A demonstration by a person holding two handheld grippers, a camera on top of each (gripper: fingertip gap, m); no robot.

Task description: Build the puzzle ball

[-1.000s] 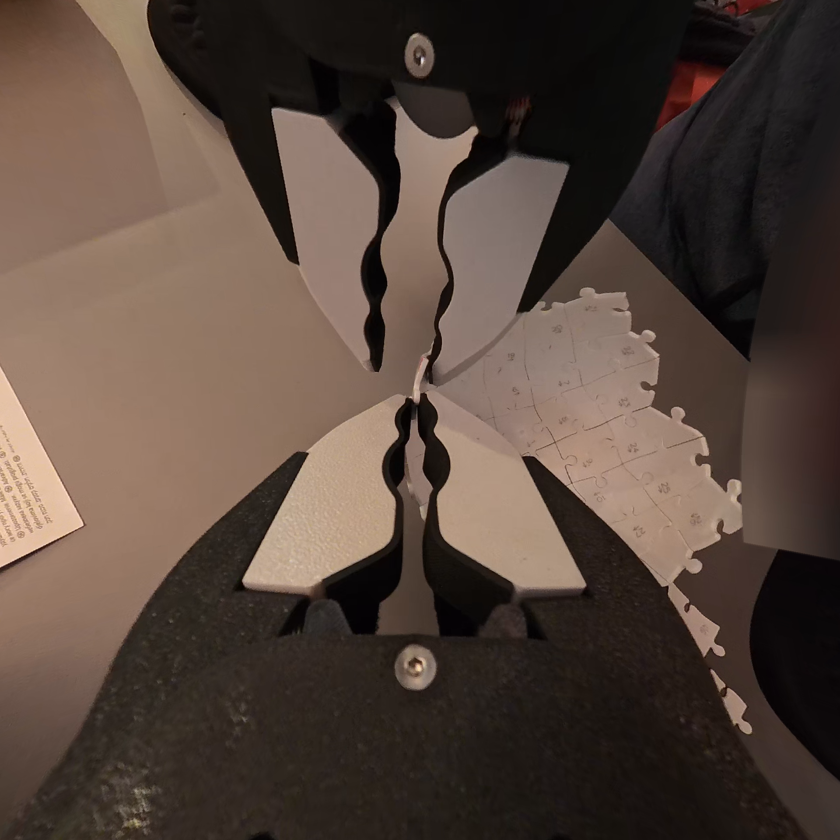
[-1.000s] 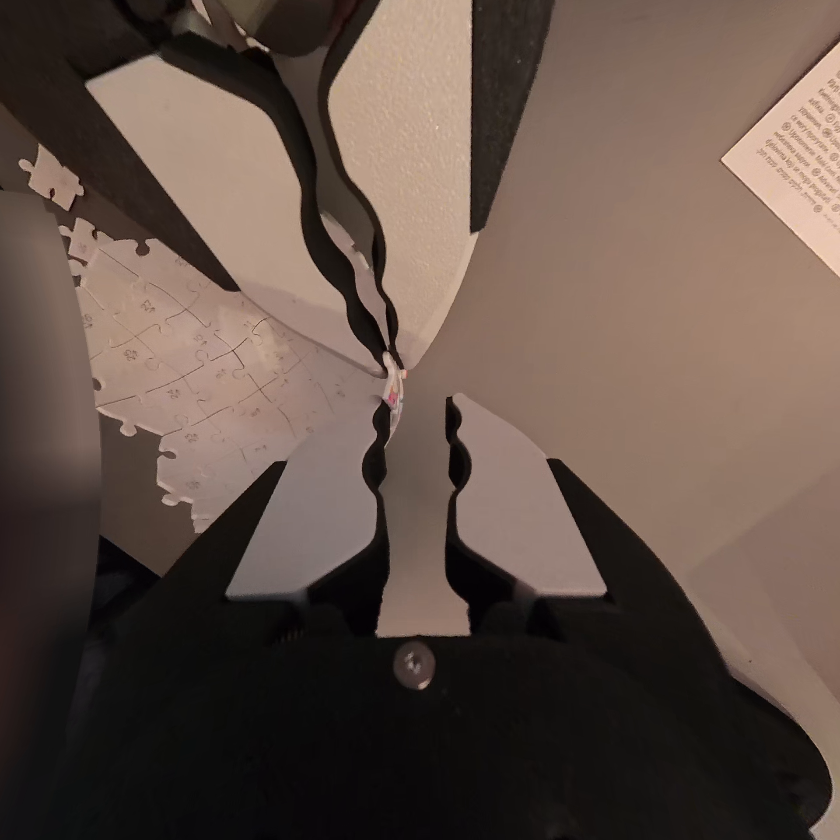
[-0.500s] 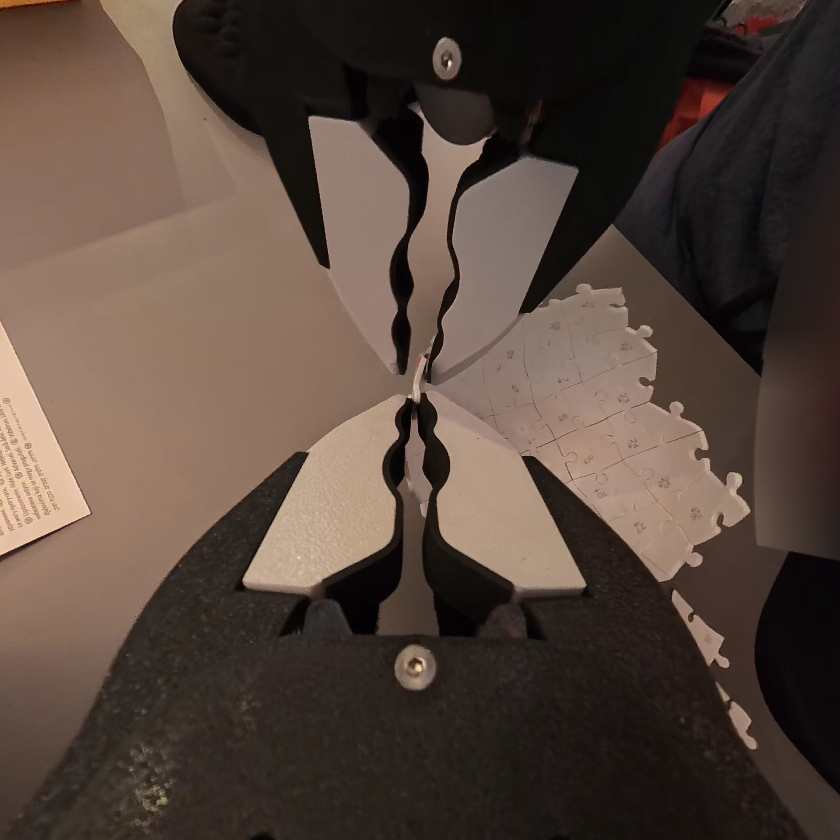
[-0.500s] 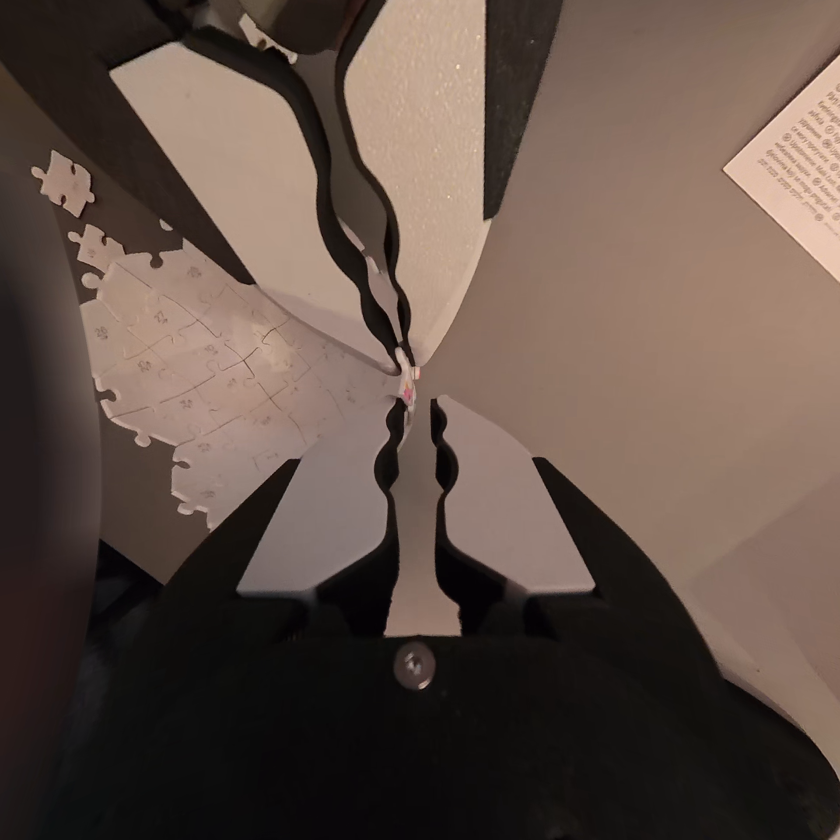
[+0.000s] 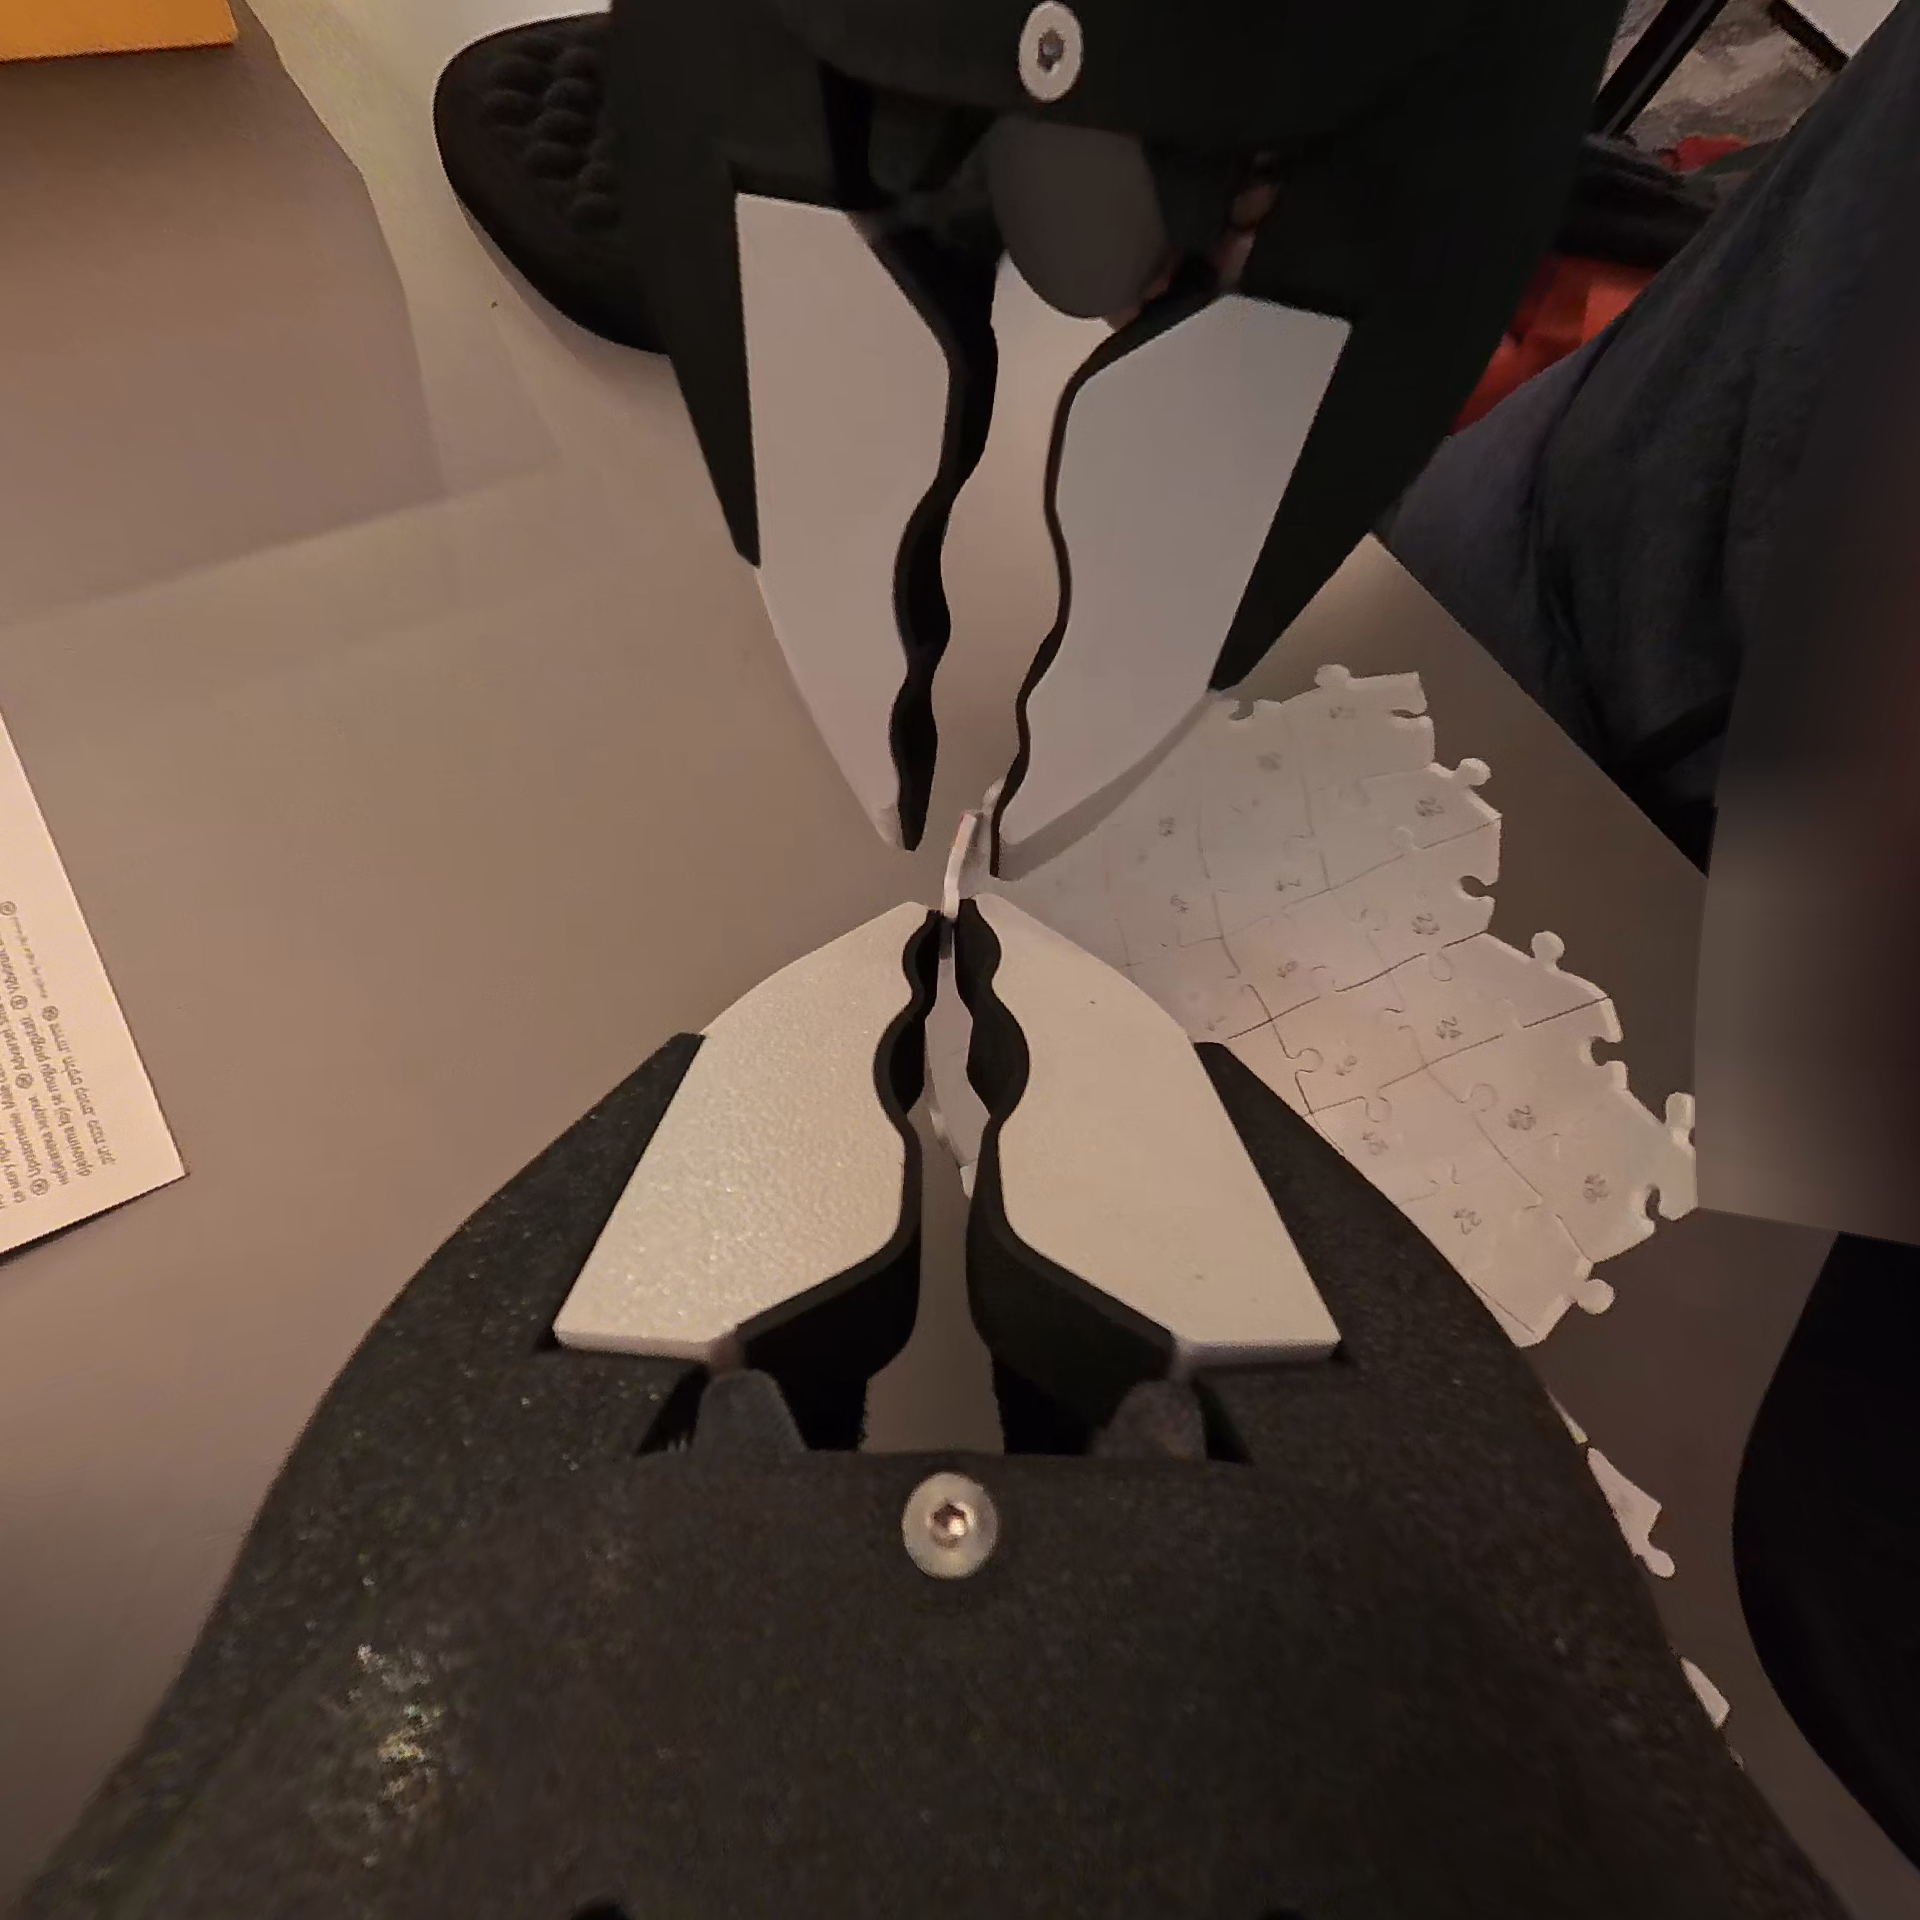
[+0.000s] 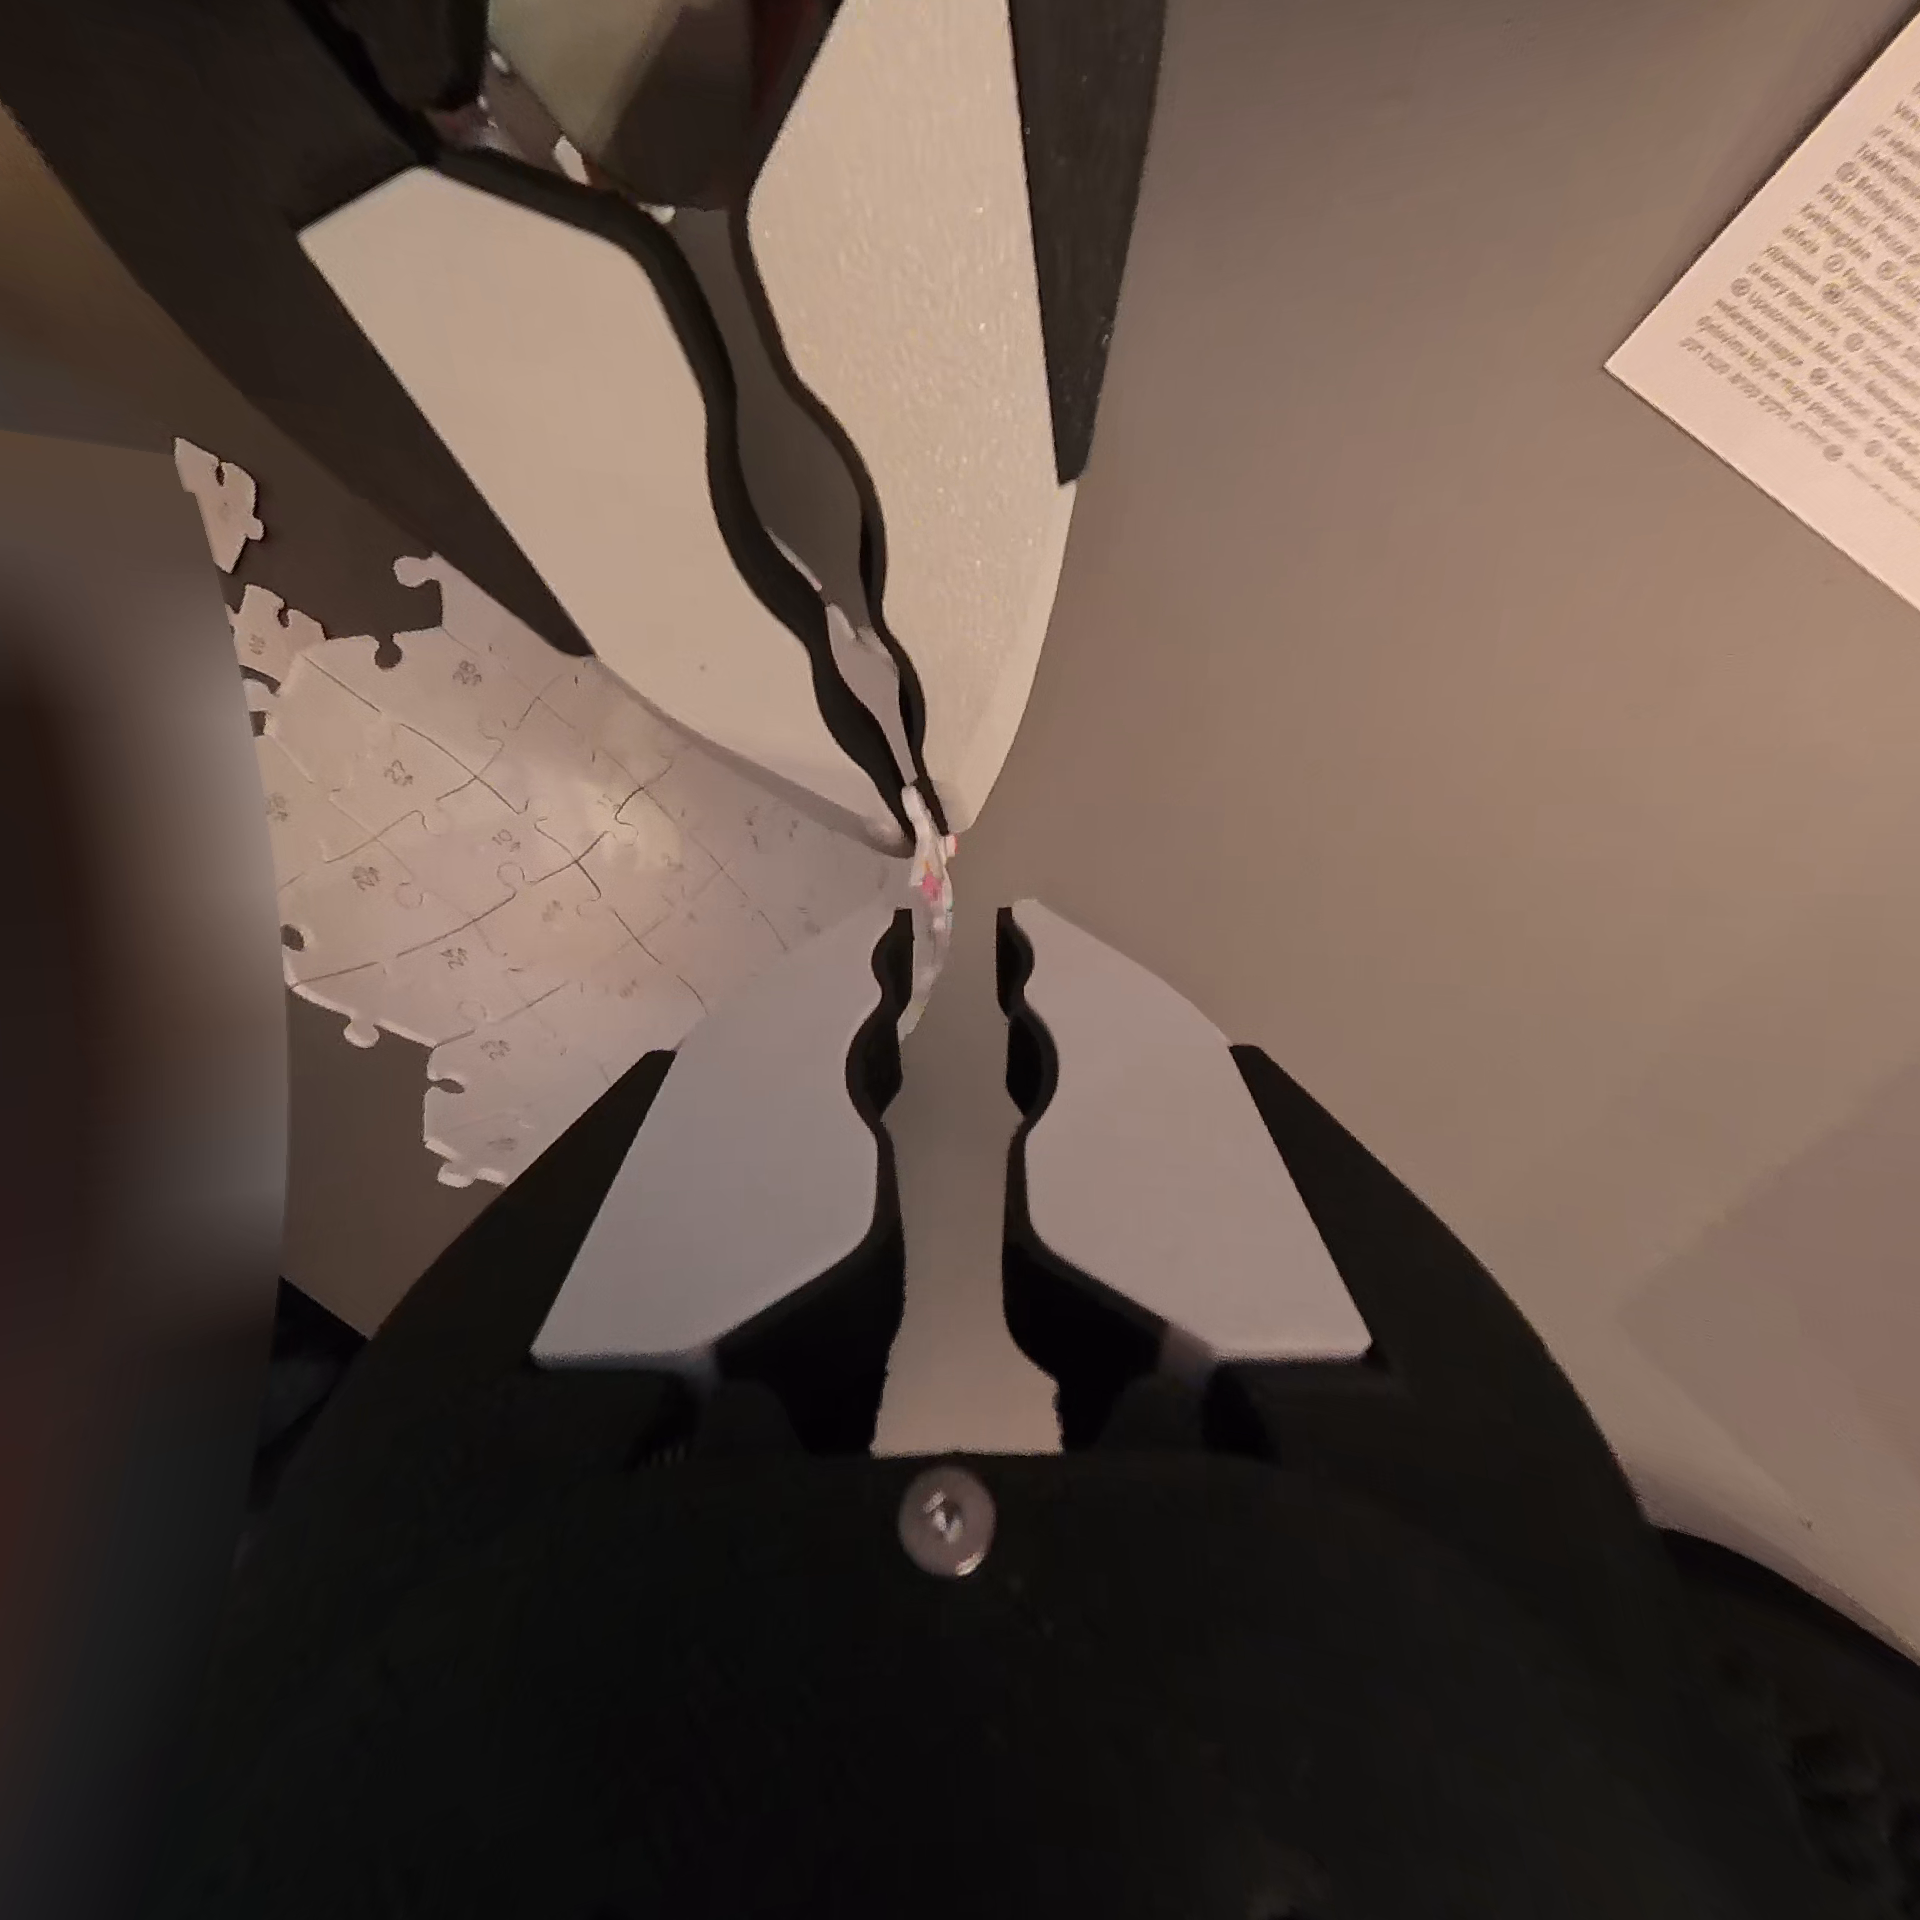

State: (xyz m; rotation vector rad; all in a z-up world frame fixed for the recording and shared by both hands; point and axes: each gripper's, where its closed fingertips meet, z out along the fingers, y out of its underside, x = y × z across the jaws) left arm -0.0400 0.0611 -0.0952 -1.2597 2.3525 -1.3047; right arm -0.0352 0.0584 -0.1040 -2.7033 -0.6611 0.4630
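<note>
Pinching a small puzzle piece (image 5: 948, 928) edge-on, your left gripper (image 5: 943, 912) is clenched on it at the very tips, the piece's long axis running 12 to 6 o'clock in the left wrist view. Opposite it, your right gripper (image 5: 951, 831) comes in from 12 o'clock with its jaws parted; one finger (image 5: 1101, 665) lies against the piece's upper end, the other stands clear, so it grips nothing.

In the right wrist view the same piece (image 6: 928, 883) shows a speck of pink print and sits beside the right gripper's (image 6: 956, 914) left finger (image 6: 769, 1122).

Behind the tips, toward 3 o'clock in the left wrist view, the assembled puzzle section (image 5: 1382, 997) lies white side up on the grey counter (image 5: 416, 831), its pieces bearing small printed numbers. A loose piece (image 6: 220, 501) rests apart at 10 o'clock in the right wrist view. At 9 o'clock in the left wrist view lies a white leaflet (image 5: 62, 1039) covered in fine print.
</note>
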